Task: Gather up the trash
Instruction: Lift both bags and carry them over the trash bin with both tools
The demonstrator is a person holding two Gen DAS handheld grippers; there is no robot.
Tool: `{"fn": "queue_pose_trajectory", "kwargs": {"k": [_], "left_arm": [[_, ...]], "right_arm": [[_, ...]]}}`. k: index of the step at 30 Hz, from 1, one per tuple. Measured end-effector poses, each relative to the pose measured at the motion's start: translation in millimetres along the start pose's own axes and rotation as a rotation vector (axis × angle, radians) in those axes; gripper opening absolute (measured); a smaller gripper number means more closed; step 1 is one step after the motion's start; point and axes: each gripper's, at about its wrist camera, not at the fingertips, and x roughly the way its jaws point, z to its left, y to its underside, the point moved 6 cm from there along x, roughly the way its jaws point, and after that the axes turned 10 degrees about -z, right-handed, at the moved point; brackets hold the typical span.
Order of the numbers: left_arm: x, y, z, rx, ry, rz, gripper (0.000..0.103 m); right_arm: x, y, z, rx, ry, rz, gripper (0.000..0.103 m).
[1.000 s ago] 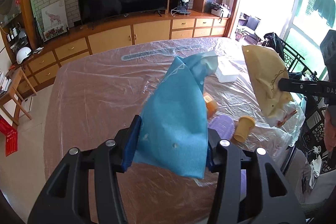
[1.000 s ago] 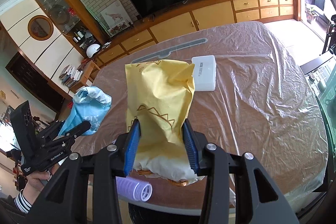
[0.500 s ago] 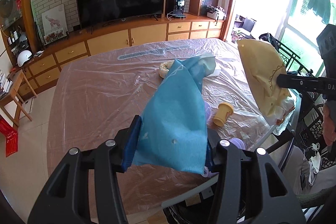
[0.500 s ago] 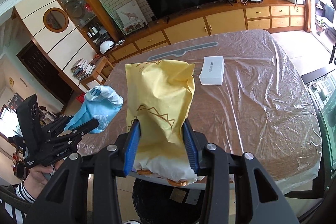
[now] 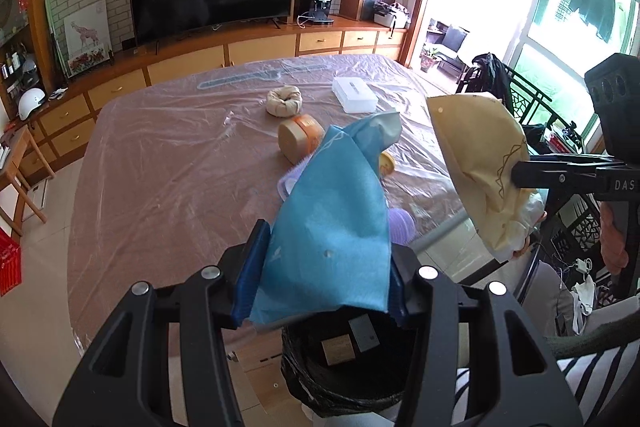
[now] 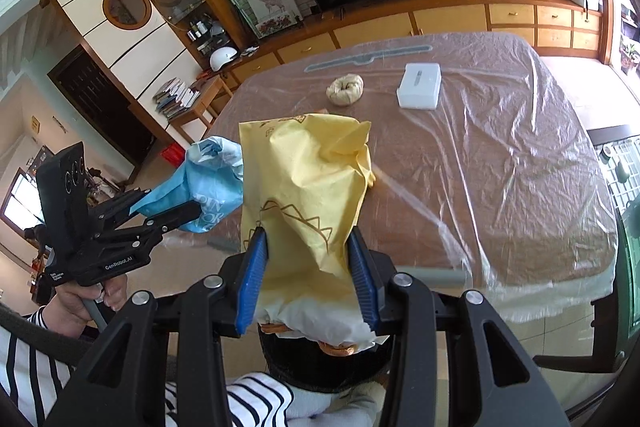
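Trash bin (image 5: 344,367) sits directly below our left tool (image 5: 320,279), which grips the blue bag (image 5: 332,227), while our right tool (image 6: 308,279) clamps the yellow bag (image 6: 304,187) beside it off the table (image 6: 500,167).

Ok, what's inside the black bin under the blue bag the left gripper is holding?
Inside the black-lined round bin, two flat scraps lie on the bottom, one tan, one grey. The crumpled blue plastic bag and the left gripper cover the far part.
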Motion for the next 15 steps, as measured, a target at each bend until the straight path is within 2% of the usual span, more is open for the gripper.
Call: {"fn": "queue_pose_trajectory", "kwargs": {"k": [6, 9, 15], "left_arm": [[-8, 11, -12, 0.004, 0.012, 0.015, 0.047], [-7, 11, -14, -0.002, 0.014, 0.014, 0.041], [-14, 8, -20, 0.010, 0.015, -0.003, 0.038]], "right_arm": [[-4, 23, -1, 0.012, -0.002, 0.041, 0.040], [-2, 26, -1, 0.014, -0.007, 0.049, 0.040], [-2, 28, 2, -0.001, -0.026, 0.054, 0.040]]}}
